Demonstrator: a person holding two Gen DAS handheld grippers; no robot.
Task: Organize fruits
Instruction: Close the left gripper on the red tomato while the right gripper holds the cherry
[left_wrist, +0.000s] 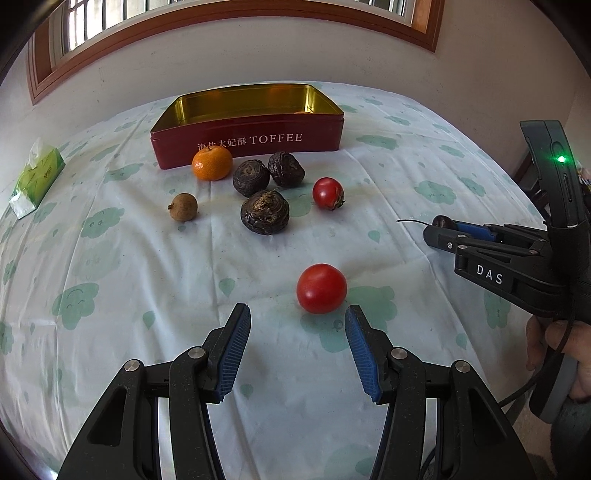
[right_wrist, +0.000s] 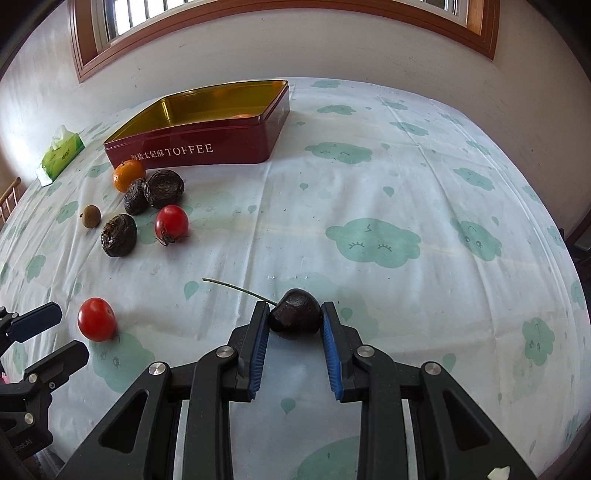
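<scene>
meanwhile right gripper (right_wrist: 294, 310) jaws clamped on dark cherry (right_wrist: 295, 312), left gripper (left_wrist: 297, 314) jaws apart

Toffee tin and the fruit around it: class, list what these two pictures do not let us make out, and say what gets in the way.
- Toffee tin contents: in both views the near wall hides the floor; only an orange sliver peeks over the rim.
- Cherry in the left wrist view: mostly hidden by the right gripper that is shut on it.
- Tissue pack lettering: too small in either view.
</scene>
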